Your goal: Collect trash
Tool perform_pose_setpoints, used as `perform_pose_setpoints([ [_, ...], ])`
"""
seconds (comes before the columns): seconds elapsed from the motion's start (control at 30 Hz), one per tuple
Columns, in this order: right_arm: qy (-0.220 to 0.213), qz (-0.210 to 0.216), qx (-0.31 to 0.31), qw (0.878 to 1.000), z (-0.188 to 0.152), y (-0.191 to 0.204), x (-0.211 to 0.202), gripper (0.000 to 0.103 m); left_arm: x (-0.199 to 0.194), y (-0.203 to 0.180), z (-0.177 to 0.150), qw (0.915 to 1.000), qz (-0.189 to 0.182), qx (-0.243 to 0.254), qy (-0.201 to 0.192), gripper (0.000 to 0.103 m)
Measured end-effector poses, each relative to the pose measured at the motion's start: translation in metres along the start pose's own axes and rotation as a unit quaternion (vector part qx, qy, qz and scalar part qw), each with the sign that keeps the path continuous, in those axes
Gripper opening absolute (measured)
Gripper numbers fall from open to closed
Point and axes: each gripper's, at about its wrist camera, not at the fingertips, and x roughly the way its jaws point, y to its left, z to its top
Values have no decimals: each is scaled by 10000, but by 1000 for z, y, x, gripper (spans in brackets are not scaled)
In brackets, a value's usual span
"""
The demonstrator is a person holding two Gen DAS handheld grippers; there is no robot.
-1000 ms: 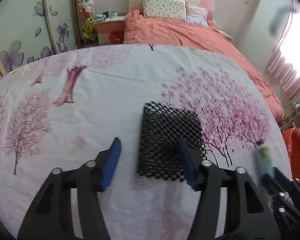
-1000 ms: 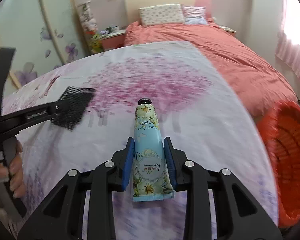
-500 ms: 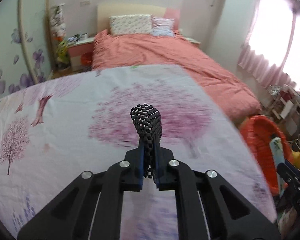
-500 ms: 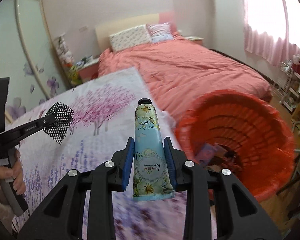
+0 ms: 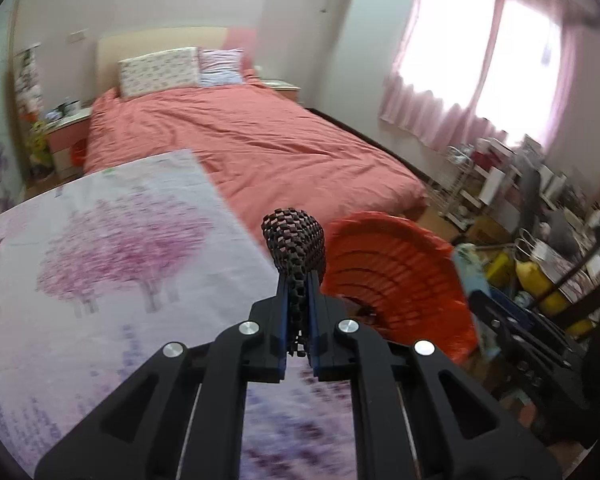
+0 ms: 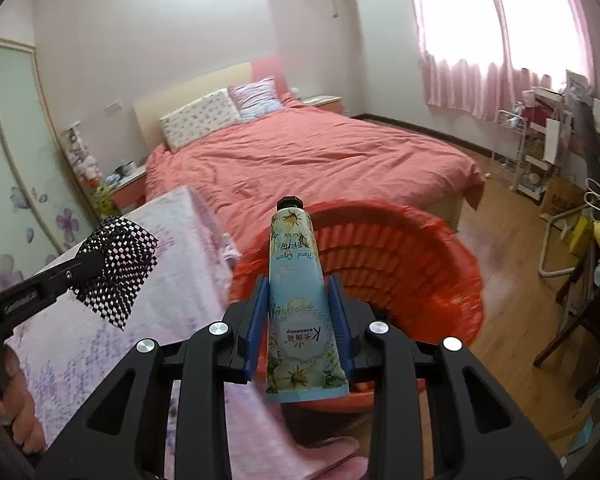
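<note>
Mesh pad (image 5: 295, 240): black open-weave rubbery netting, matt.
Hand cream tube (image 6: 298, 296): smooth glossy printed plastic.
Basket (image 6: 400, 248), behind tube: ribbed orange plastic.
Tablecloth (image 5: 112, 248): soft printed cloth.

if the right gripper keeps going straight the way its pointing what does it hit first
Most likely the orange basket. The right gripper, shut on the hand cream tube, points at the basket's open mouth, with nothing visible between them. The tube's capped tip would probably arrive first, though depth is hard to judge in this fisheye view.
</note>
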Motion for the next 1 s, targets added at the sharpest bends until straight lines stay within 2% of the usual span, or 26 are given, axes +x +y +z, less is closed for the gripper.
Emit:
perform_pose_setpoints([
  [0.23, 92, -25, 294, 9995, 15, -26, 8, 31, 31, -44, 13, 9984, -400, 161, 369, 10],
  [0.37, 163, 74, 500, 9986, 26, -34, 16, 32, 58, -65, 16, 9966, -470, 144, 665, 13],
  [0.4, 167, 169, 562, 9981, 28, -41, 19, 32, 65, -68, 15, 9965, -429, 123, 711, 18],
  [0.43, 225, 262, 644, 9973, 31, -46, 24, 38, 73, -68, 14, 9964, -374, 77, 761, 22],
  [0.5, 270, 334, 800, 9959, 31, -55, 31, 51, 85, -67, 9, 9961, -276, 25, 837, 35],
  [0.6, 172, 218, 658, 9974, 21, -59, 20, 53, 87, -58, -6, 9965, -68, -29, 830, 37],
  [0.77, -98, 111, 145, 9998, -11, -40, -26, 69, 38, -37, -42, 9981, 298, -151, 526, 50],
  [0.83, -179, 121, 19, 9998, -32, -29, -54, 89, 2, -30, -61, 9977, 583, -64, 339, 64],
  [0.9, -312, 71, -64, 9995, -48, -19, -82, 94, -31, -24, -78, 9965, 826, -4, 142, 75],
  [0.93, -363, 14, -100, 9993, -52, -16, -91, 99, -51, -21, -89, 9951, 989, 40, 29, 82],
  [1.0, -538, -202, -189, 9982, -67, -5, -117, 101, -87, -14, -110, 9902, 1389, 67, -163, 94],
])
